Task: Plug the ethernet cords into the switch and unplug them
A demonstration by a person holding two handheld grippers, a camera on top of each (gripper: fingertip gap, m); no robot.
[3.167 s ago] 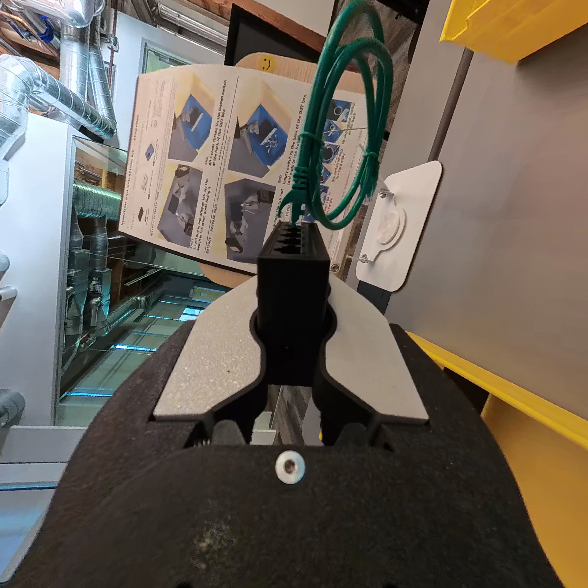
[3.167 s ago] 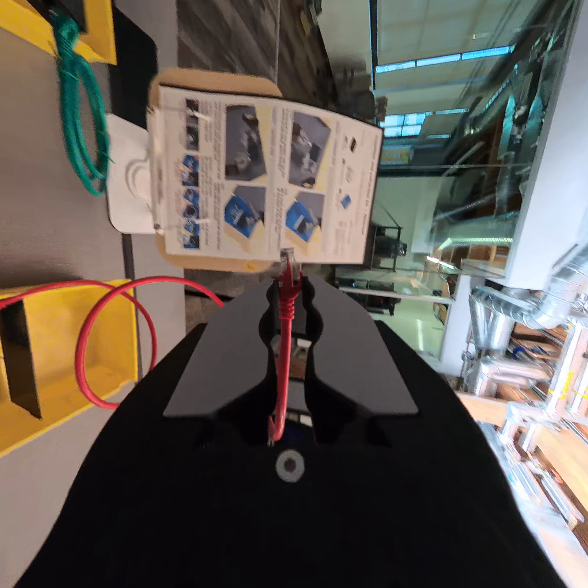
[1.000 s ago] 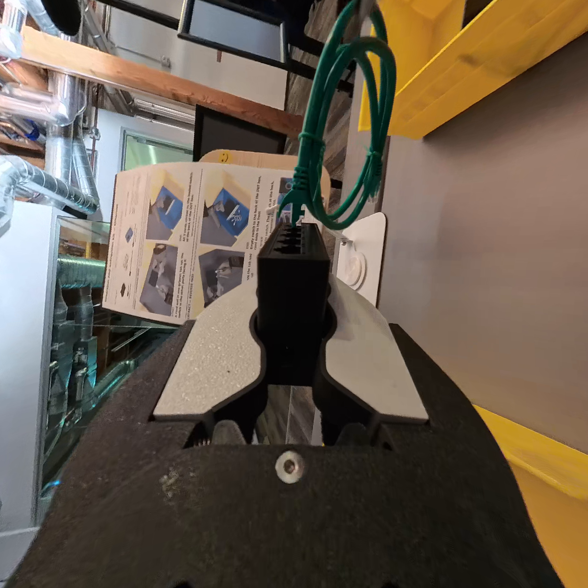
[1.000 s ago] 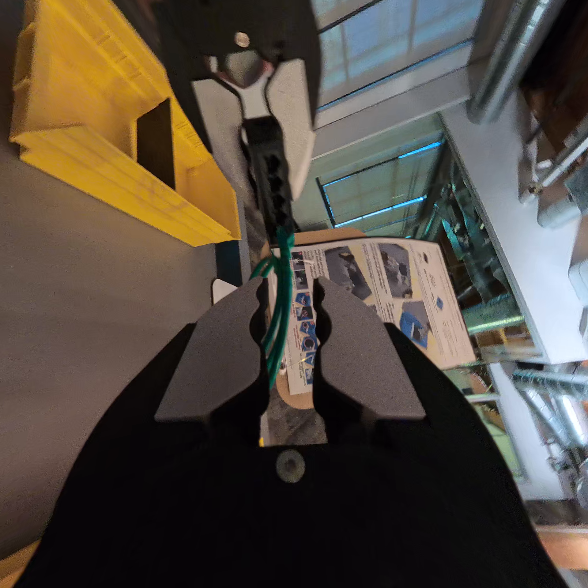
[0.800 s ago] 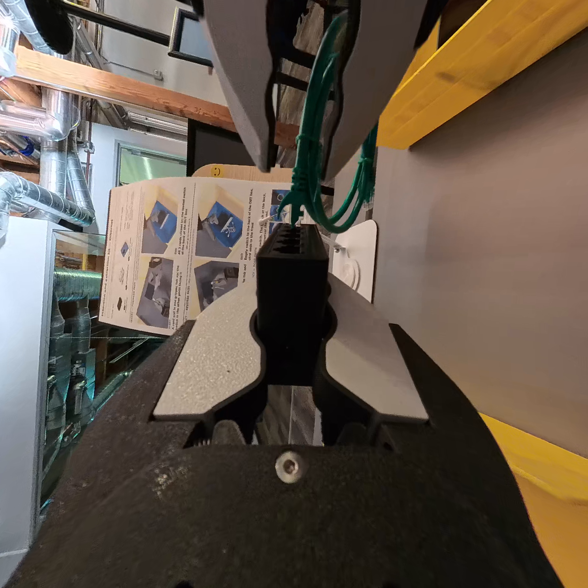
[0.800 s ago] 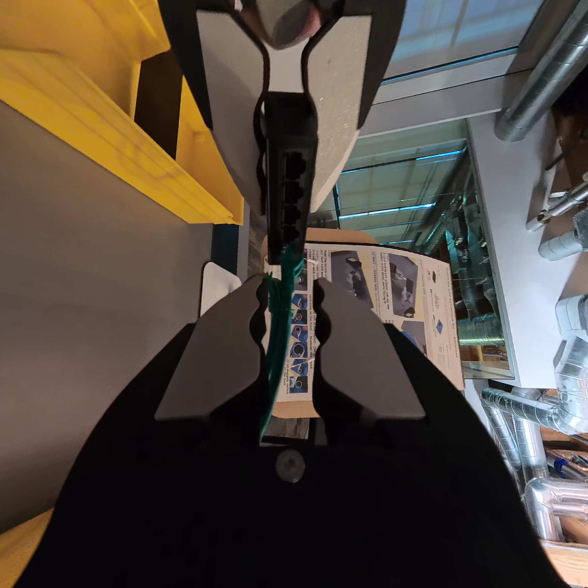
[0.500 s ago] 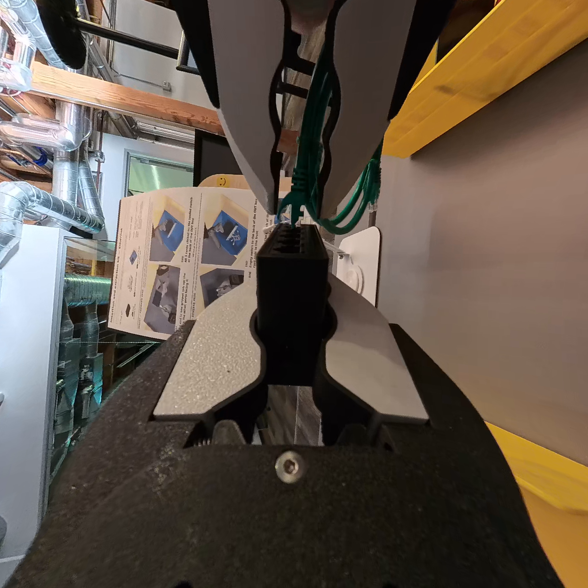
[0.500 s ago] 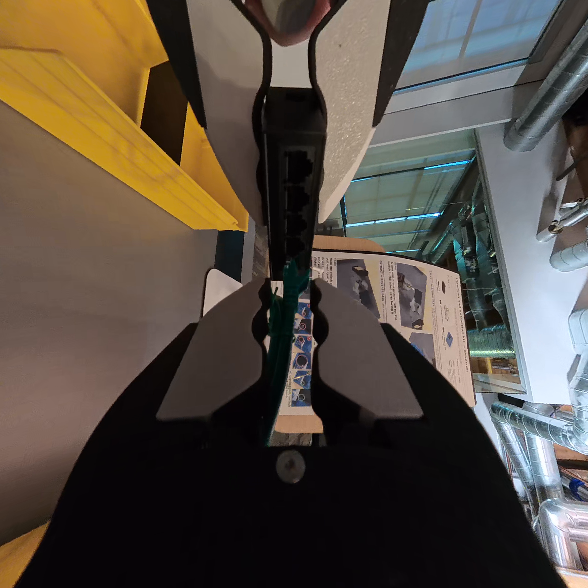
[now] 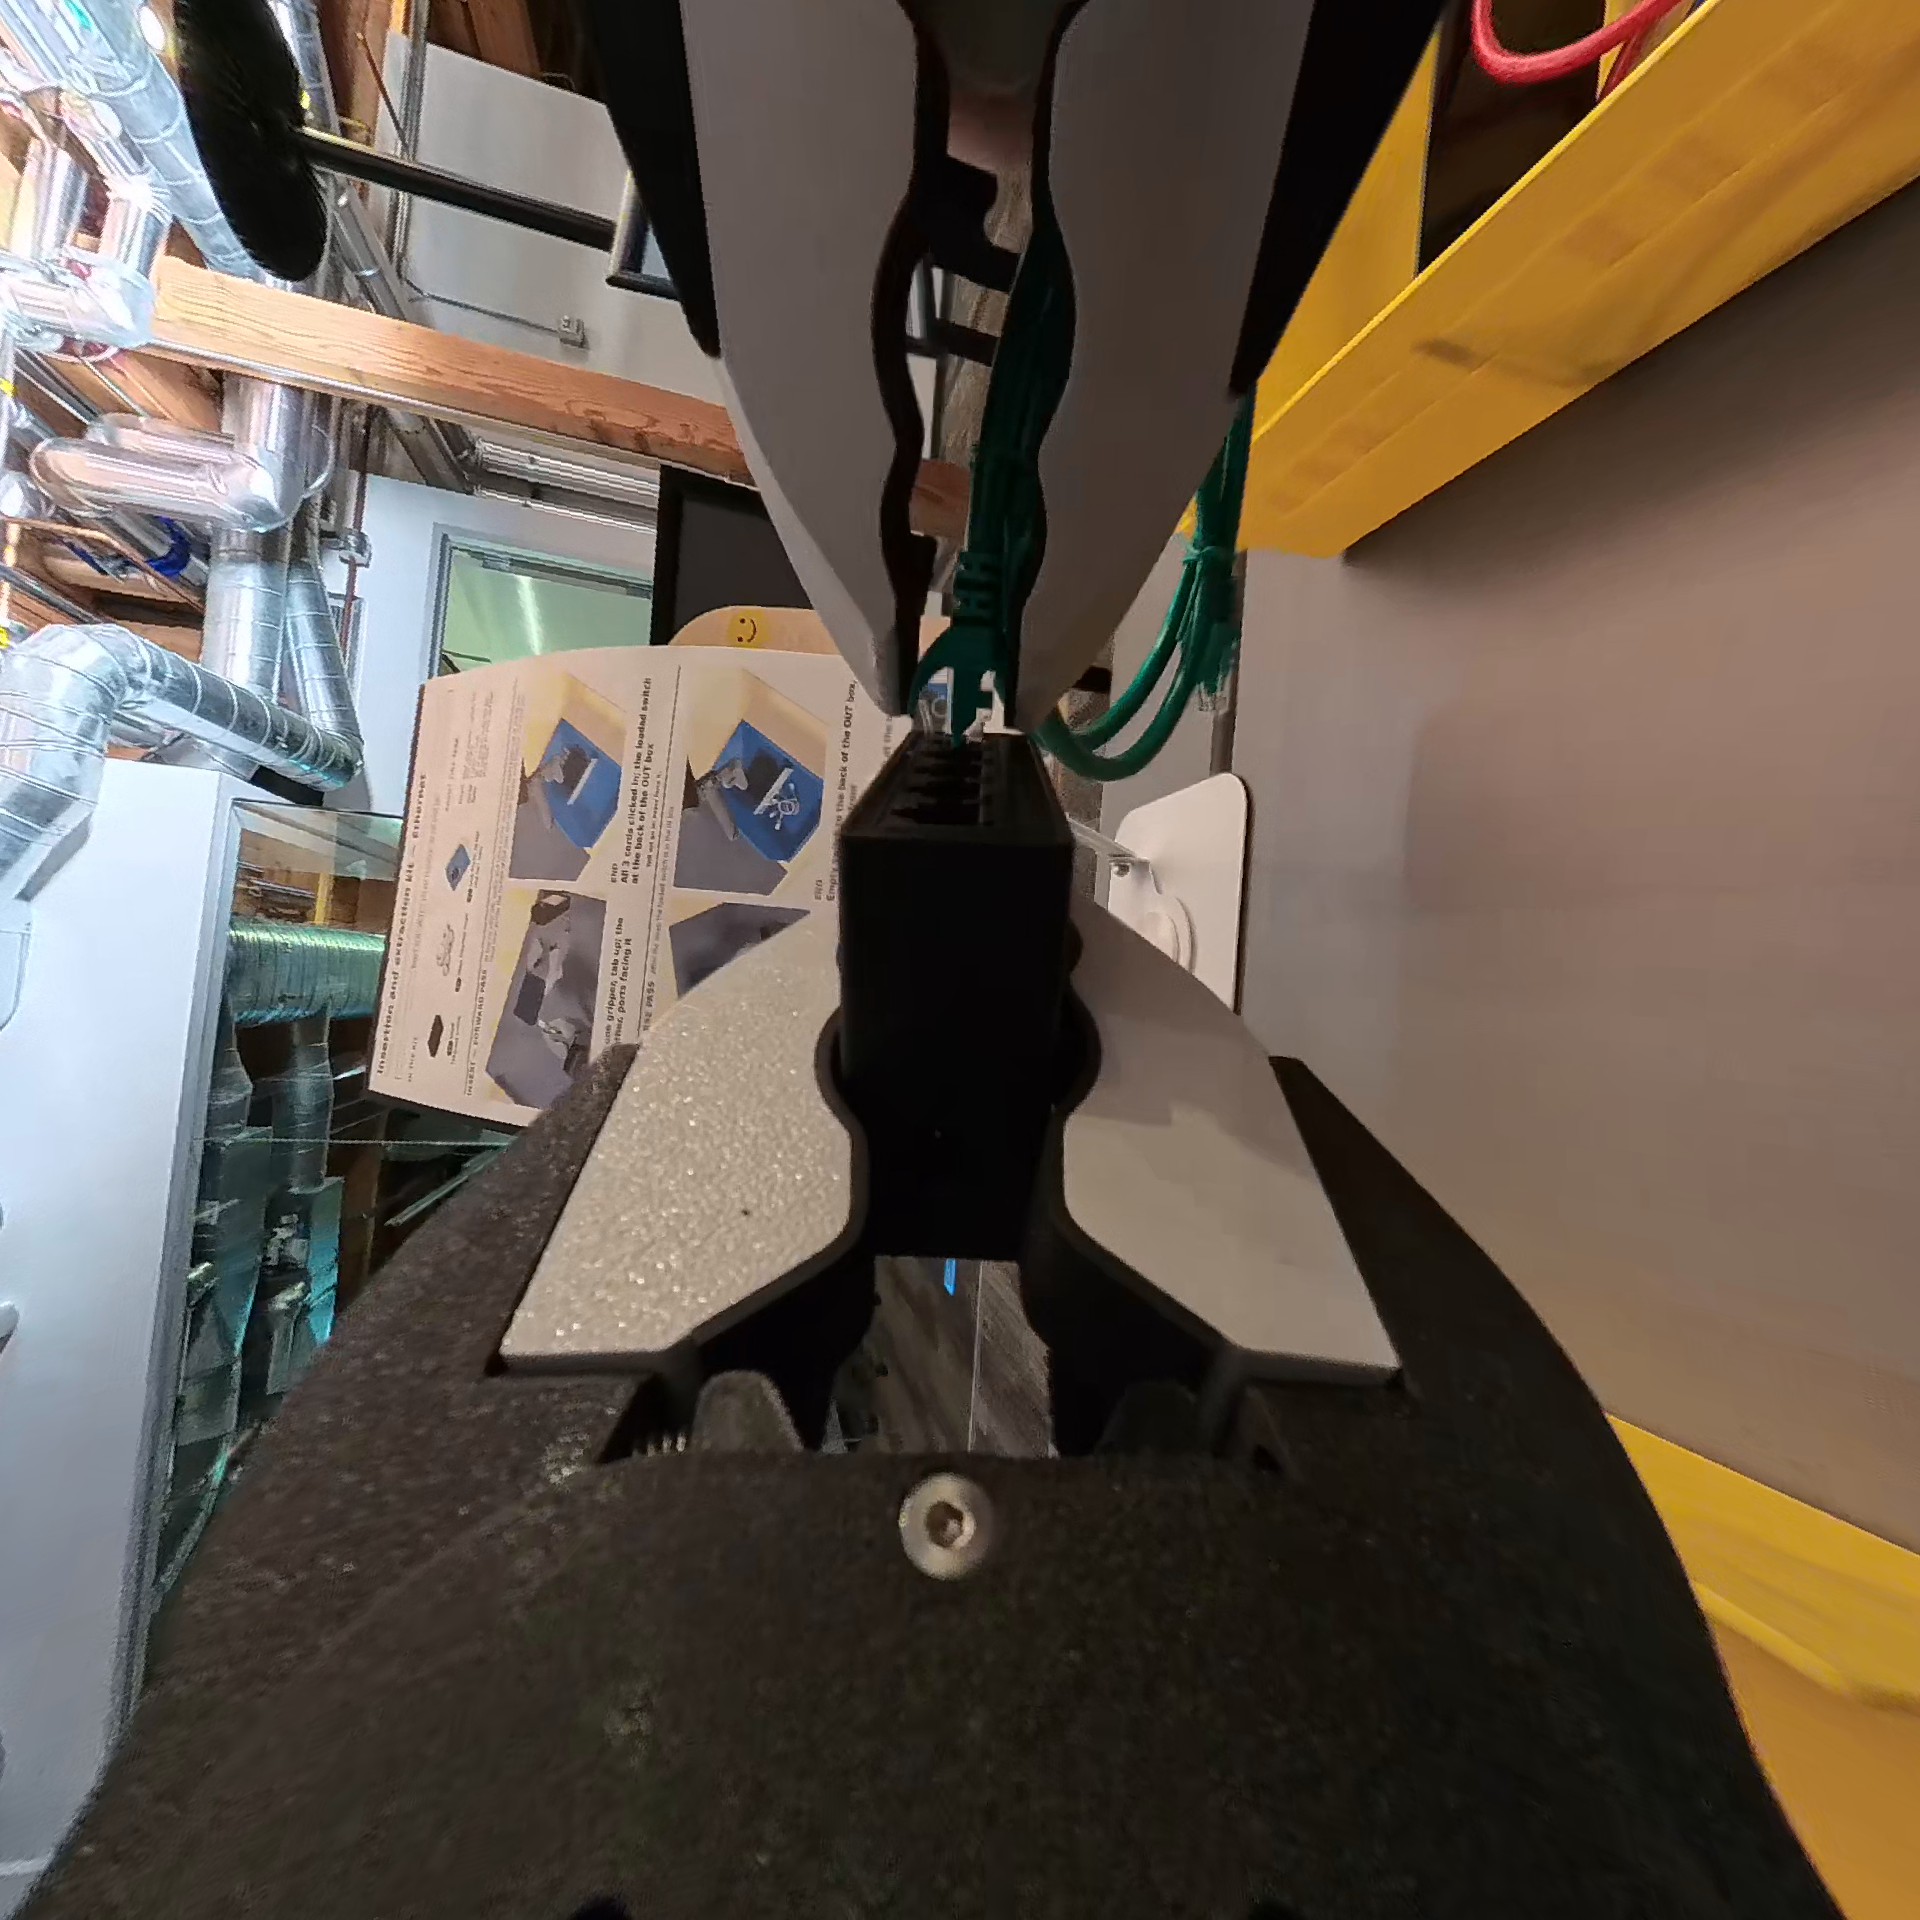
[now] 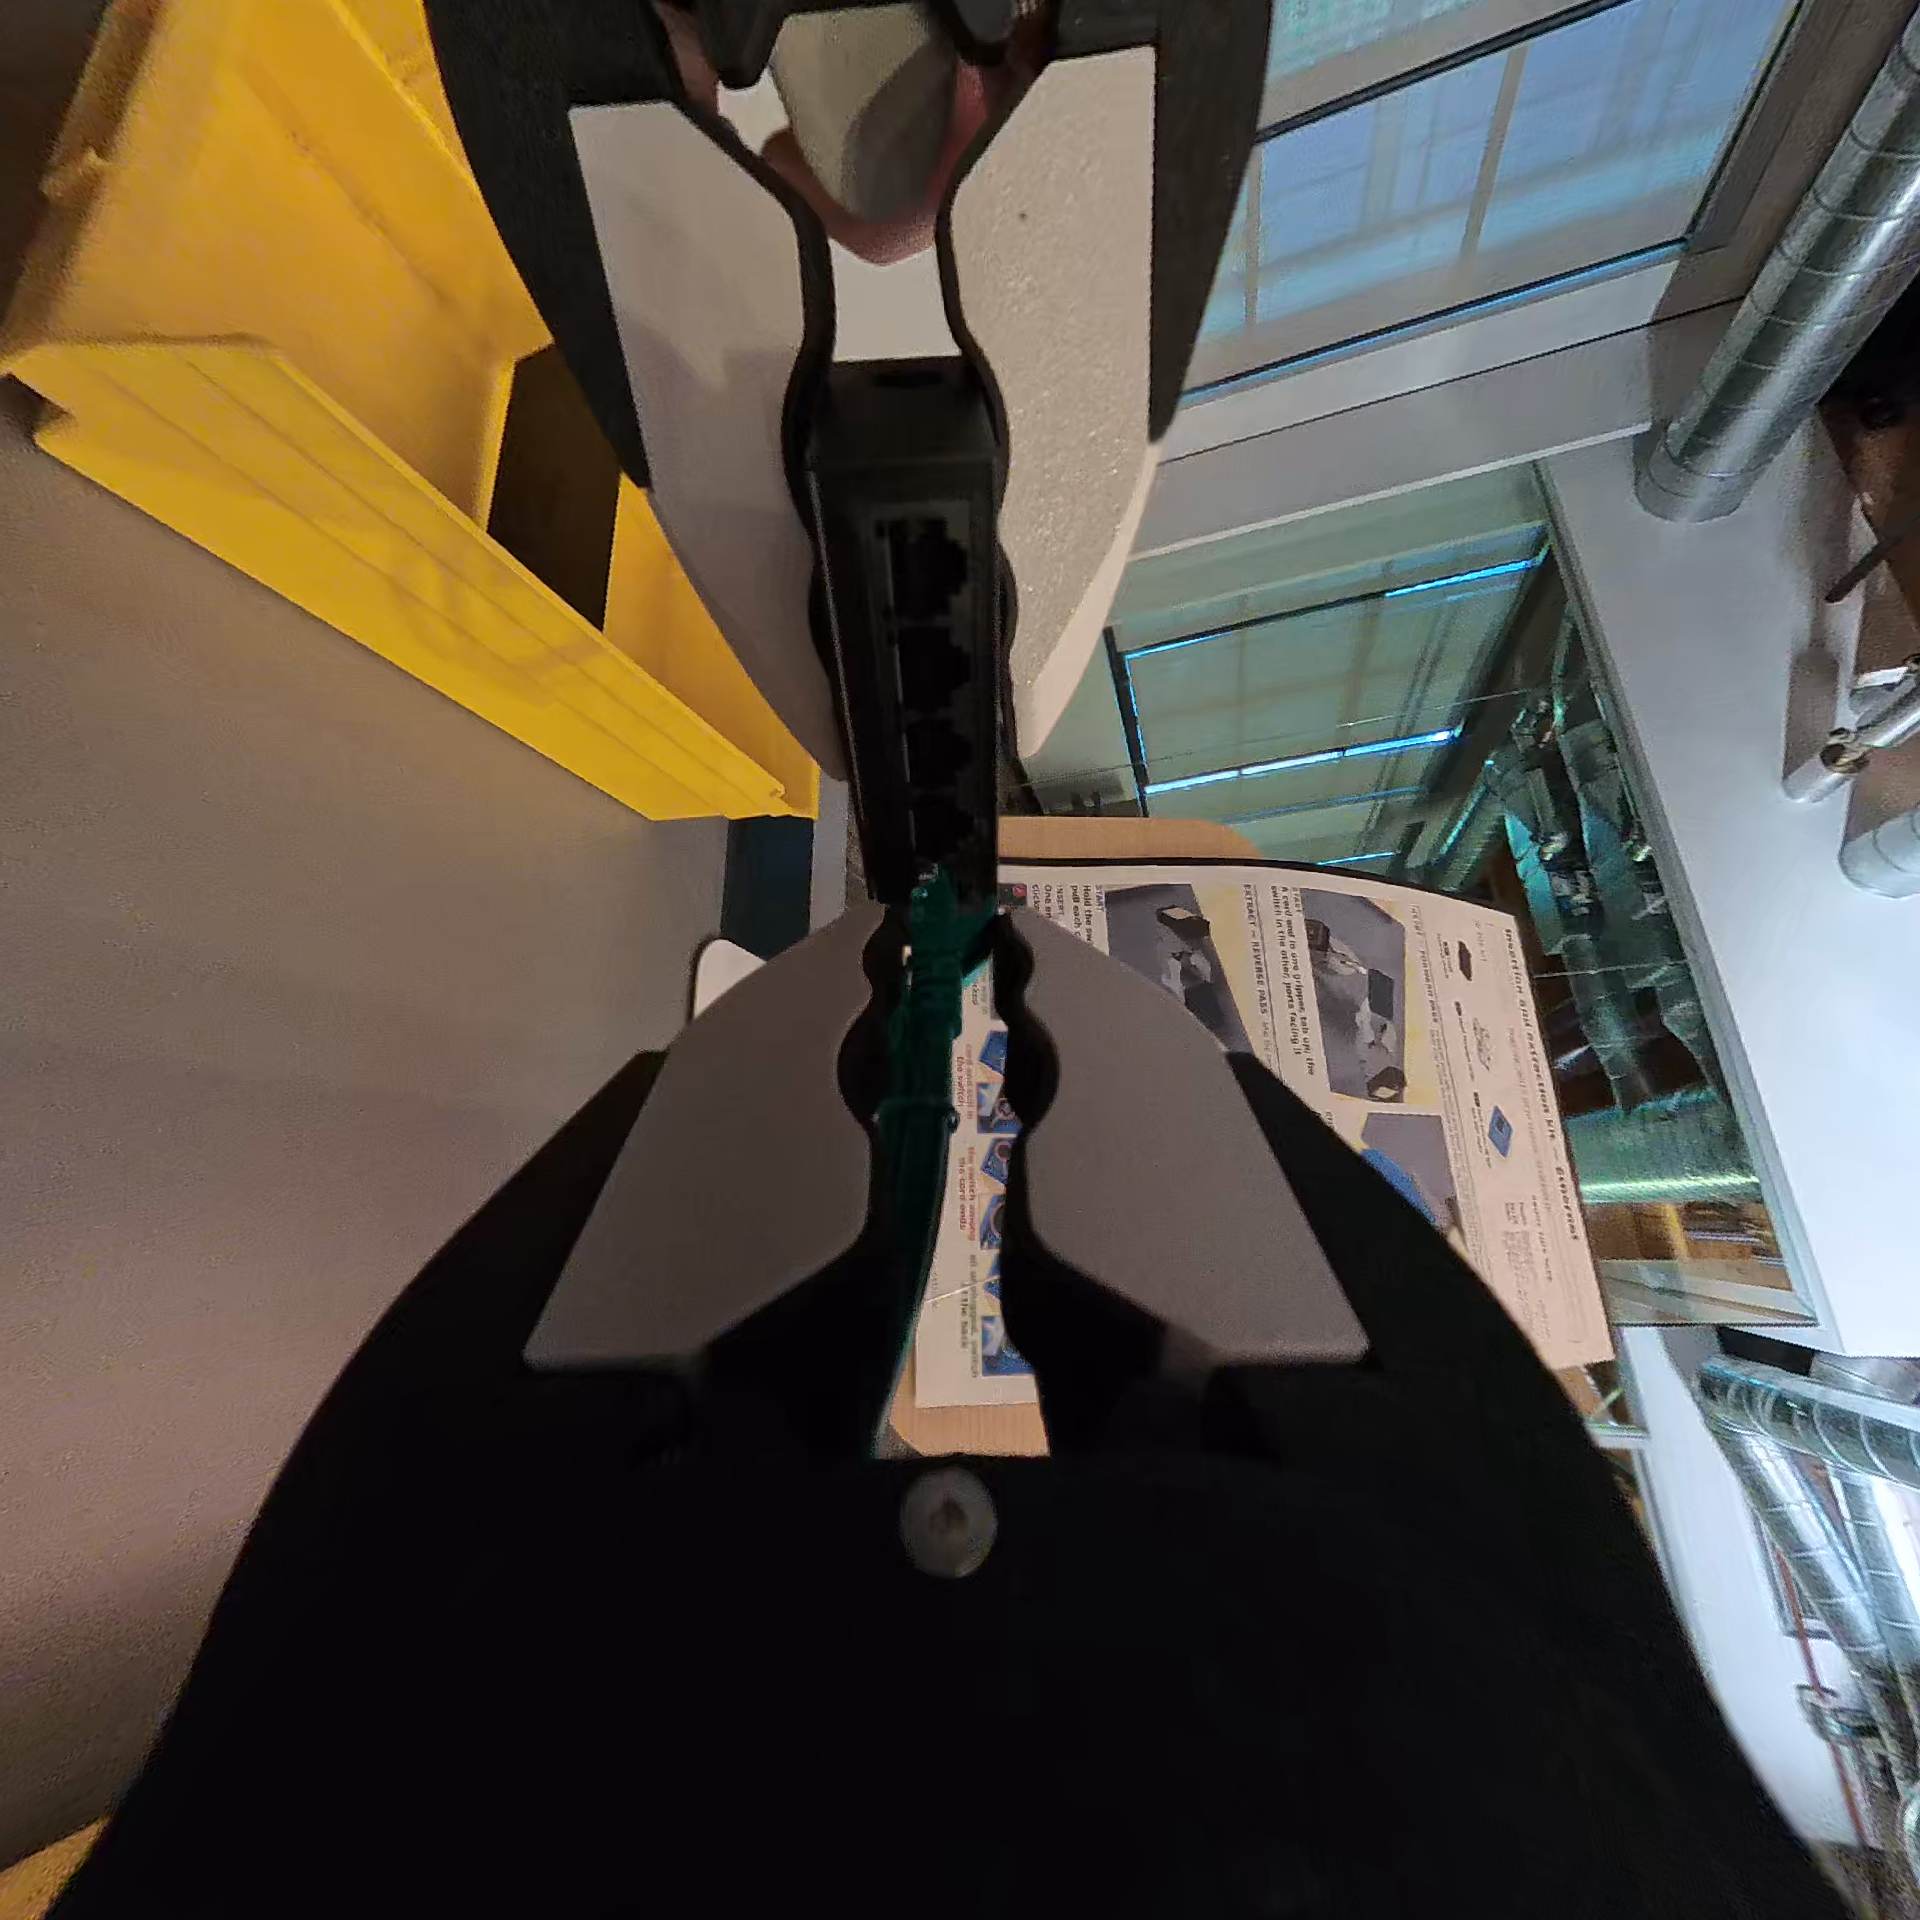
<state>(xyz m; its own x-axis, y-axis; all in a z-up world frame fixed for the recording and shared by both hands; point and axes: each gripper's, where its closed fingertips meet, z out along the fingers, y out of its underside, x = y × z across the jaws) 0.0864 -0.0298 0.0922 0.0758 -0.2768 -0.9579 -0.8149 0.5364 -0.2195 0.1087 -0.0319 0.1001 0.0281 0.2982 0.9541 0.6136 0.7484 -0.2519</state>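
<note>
My left gripper [image 9: 956, 935] is shut on a black ethernet switch [image 9: 956, 987] and holds it up with the ports facing away. A green ethernet cord [image 9: 987, 582] is plugged into the end port. My right gripper [image 10: 940, 935] meets the switch [image 10: 925, 623] head on. Its fingers are pressed in on the green cord [image 10: 930, 997] just behind the plug, with the tips nearly touching the port face. The right gripper also shows in the left wrist view [image 9: 956, 696], and the left gripper in the right wrist view [image 10: 930, 748]. The rest of the green cord hangs in a tied coil [image 9: 1174, 707].
A yellow bin [image 9: 1558, 260] on the grey table [image 9: 1610, 831] holds a red cord [image 9: 1538, 52]. A second yellow bin edge [image 9: 1818, 1610] lies nearer me. A printed instruction sheet [image 9: 623, 852] on a cardboard stand and a white plate [image 9: 1184, 862] stand beyond the switch. Less than 4 cm separates the two grippers' tips.
My right gripper dropped the red cord, came in over the green cord toward the switch, and its fingers narrowed onto the cord. The left gripper kept hold of the switch.
</note>
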